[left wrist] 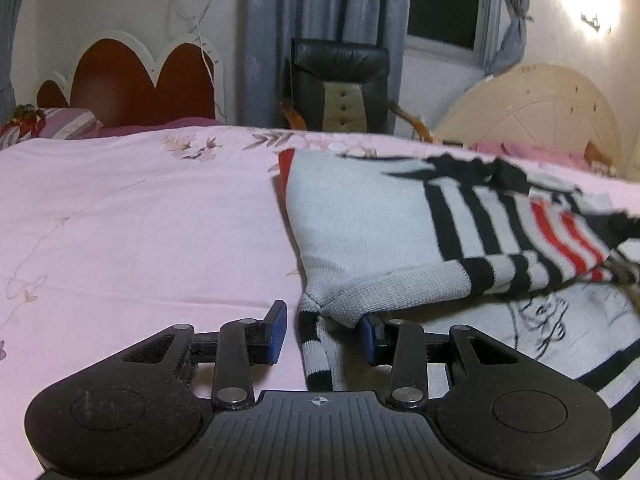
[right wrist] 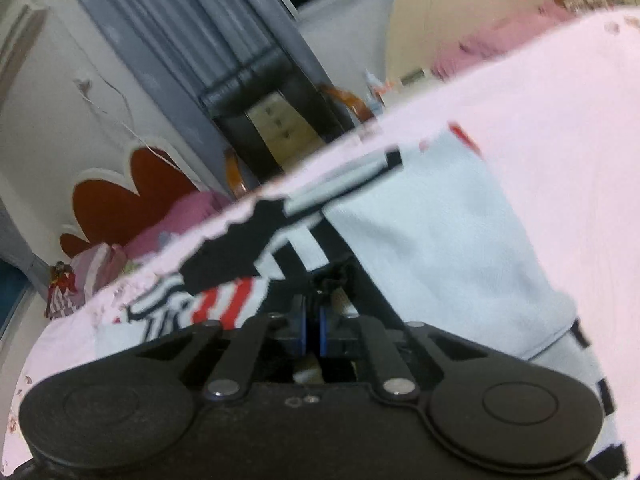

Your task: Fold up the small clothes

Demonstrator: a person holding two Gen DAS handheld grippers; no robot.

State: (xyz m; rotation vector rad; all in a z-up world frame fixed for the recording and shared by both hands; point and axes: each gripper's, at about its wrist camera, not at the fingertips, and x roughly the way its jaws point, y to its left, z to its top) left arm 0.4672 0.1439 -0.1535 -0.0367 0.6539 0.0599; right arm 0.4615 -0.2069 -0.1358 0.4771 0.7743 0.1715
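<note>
A small grey knit sweater (left wrist: 360, 216) with black and red stripes lies on the pink bedsheet (left wrist: 132, 232), partly folded over itself. My left gripper (left wrist: 323, 330) is open, its blue pads on either side of a striped cuff (left wrist: 318, 356) at the sweater's near corner. My right gripper (right wrist: 313, 322) is shut on a black-edged part of the sweater (right wrist: 440, 248) and holds it lifted; this view is tilted and blurred.
A black office chair (left wrist: 340, 84) stands beyond the bed's far edge, with grey curtains (left wrist: 320, 8) behind. A red headboard (left wrist: 132, 80) and pillow (left wrist: 60, 126) are at the far left, a cream headboard (left wrist: 540, 108) at the right.
</note>
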